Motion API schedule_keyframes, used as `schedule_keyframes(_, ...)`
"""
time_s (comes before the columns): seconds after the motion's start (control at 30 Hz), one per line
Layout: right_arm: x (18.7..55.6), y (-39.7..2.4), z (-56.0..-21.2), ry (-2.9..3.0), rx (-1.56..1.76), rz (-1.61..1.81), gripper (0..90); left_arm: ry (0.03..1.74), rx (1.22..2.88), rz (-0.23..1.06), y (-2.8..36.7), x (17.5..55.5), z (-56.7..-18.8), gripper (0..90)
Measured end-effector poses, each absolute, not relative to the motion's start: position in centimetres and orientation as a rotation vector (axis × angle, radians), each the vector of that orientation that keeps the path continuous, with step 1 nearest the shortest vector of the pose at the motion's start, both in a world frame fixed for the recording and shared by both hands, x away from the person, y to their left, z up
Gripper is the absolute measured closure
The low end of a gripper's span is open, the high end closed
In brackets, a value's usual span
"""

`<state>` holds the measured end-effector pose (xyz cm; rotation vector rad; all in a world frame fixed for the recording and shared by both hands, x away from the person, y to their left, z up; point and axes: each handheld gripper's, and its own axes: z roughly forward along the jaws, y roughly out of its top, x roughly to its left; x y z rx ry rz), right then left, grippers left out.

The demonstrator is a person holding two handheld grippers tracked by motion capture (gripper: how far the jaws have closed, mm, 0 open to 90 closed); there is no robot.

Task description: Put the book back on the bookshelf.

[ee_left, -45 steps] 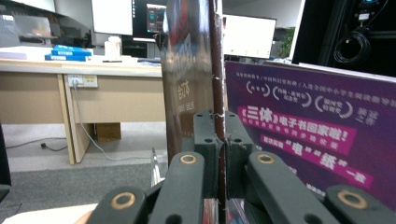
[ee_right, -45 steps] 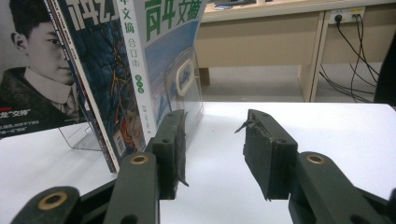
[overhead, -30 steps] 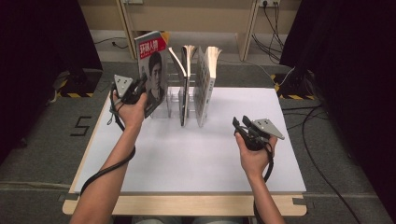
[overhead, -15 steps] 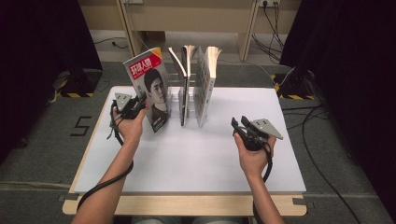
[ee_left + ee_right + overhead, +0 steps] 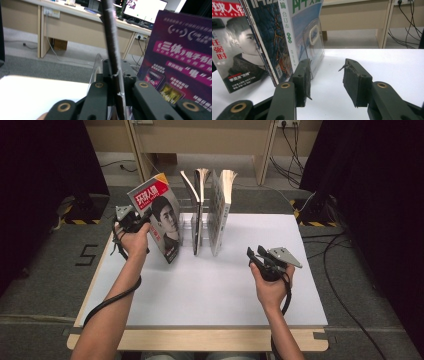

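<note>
We keep the left gripper (image 5: 142, 222) clamped on the magazine (image 5: 159, 217) and lift it clear of the clear rack (image 5: 186, 226) before laying it down, so its lower corner does not drag on the table (image 5: 210, 285). Its edge runs straight between the shut pads; it seems thin, though that view is blurred. The magazine tilts at ten o'clock from the table's centre. The right gripper (image 5: 256, 254) waits at three o'clock, jaws apart and empty.
</note>
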<state>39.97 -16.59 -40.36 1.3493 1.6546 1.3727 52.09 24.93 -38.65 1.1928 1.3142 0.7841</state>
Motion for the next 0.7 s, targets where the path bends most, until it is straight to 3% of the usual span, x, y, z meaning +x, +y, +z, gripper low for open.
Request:
schedule_keyframes(0.33,39.9,-16.5,-40.3,1.656,1.346,1.375,57.1,1.121,1.235,0.916,23.3,51.8,-35.2,86.2)
schedule_keyframes(0.7,40.0,-16.5,-40.5,1.659,1.336,1.370,57.1,1.060,1.197,0.976,23.0,52.8,-33.8,86.2)
